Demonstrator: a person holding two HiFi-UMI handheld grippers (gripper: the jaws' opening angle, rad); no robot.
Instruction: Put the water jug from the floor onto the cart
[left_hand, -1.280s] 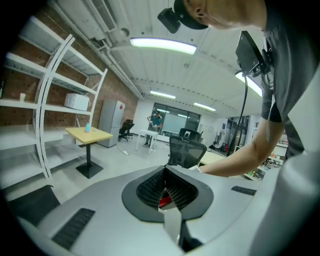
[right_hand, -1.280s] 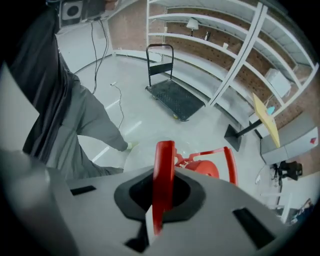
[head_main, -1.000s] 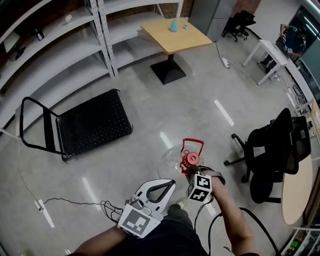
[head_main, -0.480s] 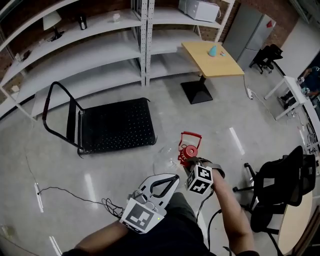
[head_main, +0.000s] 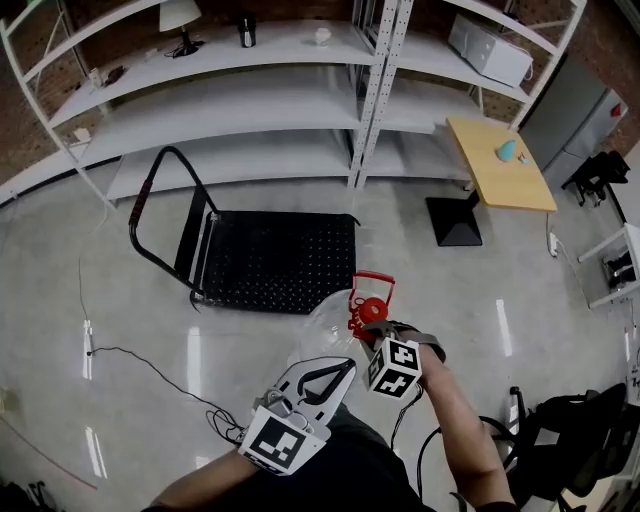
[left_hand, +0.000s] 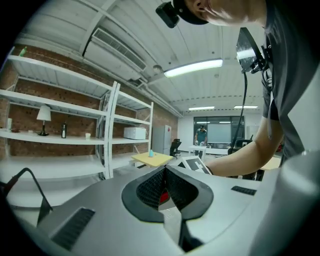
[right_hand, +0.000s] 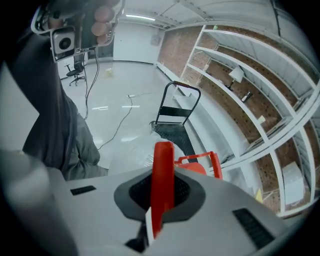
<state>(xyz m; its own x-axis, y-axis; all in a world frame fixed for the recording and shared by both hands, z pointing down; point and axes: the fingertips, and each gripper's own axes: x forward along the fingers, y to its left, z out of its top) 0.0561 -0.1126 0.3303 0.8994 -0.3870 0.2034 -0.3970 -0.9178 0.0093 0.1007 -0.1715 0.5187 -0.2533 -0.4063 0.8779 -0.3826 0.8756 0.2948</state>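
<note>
A thin cable (head_main: 150, 367) trails over the floor left of the cart (head_main: 275, 262) and on its near side. The cart is a flat black deck with a push bar (head_main: 170, 152) standing at its left end. White shelves (head_main: 230, 100) run along the wall on its far side. The deck is bare.

Just on the near side of the cart, about level with its right half, comes the left gripper (head_main: 345, 366). In its own view its jaws are clenched tip to tip on nothing. A bit of red shows through the gap behind the tips.

Next to the right is the jug (head_main: 322, 330), a clear body with a red cap and a red handle (head_main: 372, 284). It sits at the cart's near right corner, overlapping the deck's near edge in the head view but not standing on the deck. Whether it touches the floor I cannot tell.

The right gripper (head_main: 368, 322) comes down on the jug from the near side. In its own view its jaws are clamped on the red handle (right_hand: 162, 175), which stands upright between the pads. The clear body (right_hand: 131, 149) shows beyond them, and the cart (right_hand: 172, 131) farther off.

Well to the right of the cart stands a yellow table (head_main: 498, 165).
</note>
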